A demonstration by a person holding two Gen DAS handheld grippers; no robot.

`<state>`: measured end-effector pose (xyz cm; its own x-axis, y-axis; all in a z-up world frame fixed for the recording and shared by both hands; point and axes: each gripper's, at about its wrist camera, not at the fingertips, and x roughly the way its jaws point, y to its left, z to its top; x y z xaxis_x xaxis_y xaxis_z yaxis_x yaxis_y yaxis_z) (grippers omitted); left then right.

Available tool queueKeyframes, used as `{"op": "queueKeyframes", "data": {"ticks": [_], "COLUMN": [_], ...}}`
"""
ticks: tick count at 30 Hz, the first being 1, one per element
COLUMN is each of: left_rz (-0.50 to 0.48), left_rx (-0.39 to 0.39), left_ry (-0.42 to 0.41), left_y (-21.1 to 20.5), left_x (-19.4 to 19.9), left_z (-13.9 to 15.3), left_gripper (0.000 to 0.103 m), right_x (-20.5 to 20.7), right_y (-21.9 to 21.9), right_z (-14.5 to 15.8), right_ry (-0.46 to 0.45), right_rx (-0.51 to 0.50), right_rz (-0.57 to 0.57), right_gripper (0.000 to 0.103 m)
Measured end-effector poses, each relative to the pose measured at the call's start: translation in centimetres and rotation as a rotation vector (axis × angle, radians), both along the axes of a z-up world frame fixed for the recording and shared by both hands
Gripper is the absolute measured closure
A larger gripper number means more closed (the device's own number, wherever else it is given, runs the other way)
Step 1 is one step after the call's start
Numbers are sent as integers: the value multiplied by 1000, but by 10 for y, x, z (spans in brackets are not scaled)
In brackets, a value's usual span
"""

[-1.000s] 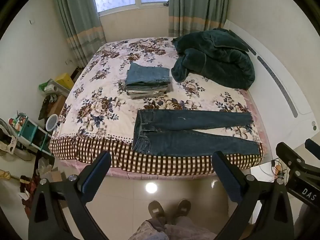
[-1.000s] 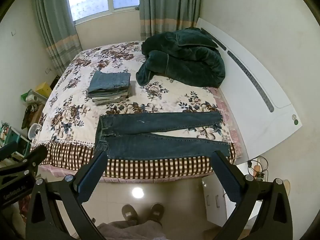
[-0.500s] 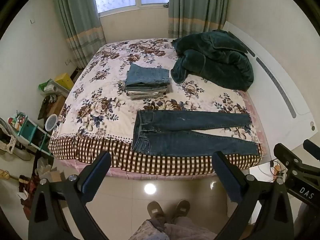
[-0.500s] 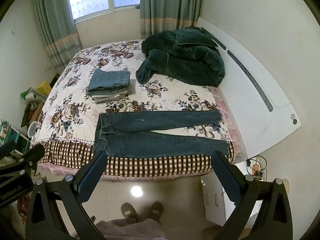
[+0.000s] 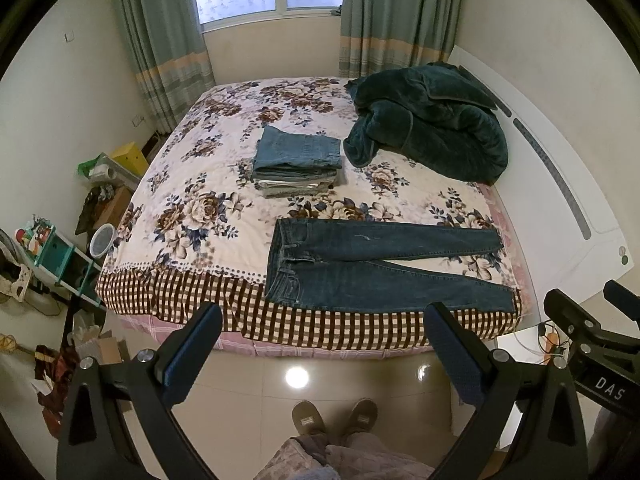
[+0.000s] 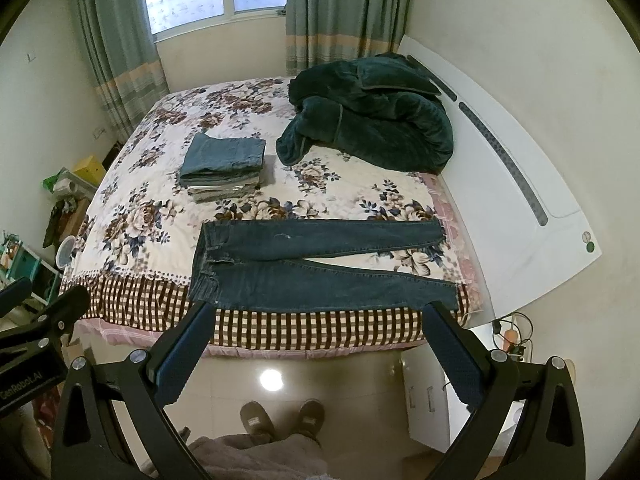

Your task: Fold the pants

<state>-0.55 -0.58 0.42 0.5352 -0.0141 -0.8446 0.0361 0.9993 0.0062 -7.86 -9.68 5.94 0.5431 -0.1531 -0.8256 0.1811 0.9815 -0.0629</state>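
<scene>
At frame centre, dark jeans [image 5: 372, 264] flat along the bed [image 5: 192, 208] edge, folded stack [image 5: 298, 162] above, my left gripper [image 5: 322, 354] and right gripper [image 6: 318, 354] both spread apart, empty.

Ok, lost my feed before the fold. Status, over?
Left gripper and right gripper open, empty, off the bed. Jeans flat, unfolded, legs splayed at near edge. Nothing on them; folded stack behind.
</scene>
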Motion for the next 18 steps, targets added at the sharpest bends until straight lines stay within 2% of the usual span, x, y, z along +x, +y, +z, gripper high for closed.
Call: {"op": "queueKeyframes", "data": {"ticks": [7, 8, 18], "left_rz": [-3, -3, -2], "left_rx": [-7, -5, -15], "left_ry": [0, -1, 0], "left_y": [4, 4, 8], "left_x": [0, 0, -5], "left_z": [3, 3, 7], "left_gripper": [1, 1, 1], "right_x": [5, -8, -5], "right_y": [7, 17, 18], "right_z": [-9, -12, -9], "right_ry": [3, 6, 7], "right_rx": [-2, -3, -10], "right_rz": [-1, 4, 5], "right_gripper": [0, 0, 0]}}
